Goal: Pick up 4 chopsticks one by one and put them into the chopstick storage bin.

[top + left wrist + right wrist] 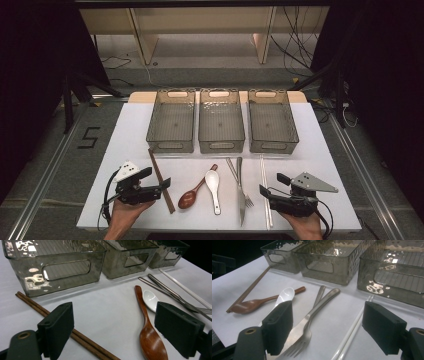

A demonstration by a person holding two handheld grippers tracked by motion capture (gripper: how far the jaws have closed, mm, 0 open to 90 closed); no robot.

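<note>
Three bins (pixel 221 125) stand in a row on the table (pixel 130 130). Before them lie chopsticks (pixel 161 180), fork (pixel 241 192), wooden spoon (pixel 192 192), white spoon (pixel 213 186). Left gripper (pixel 152 182) and right gripper (pixel 272 186) are spread, empty, beside the cutlery.

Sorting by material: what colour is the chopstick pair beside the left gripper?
Dark brown chopstick pair, clearest in the left gripper view.

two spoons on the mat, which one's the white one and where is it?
The white spoon lies right of the brown wooden spoon, bowl toward the bins, handle toward the person. The wooden one is dark brown, its bowl nearest the person, its handle tip beside the white bowl.
</note>
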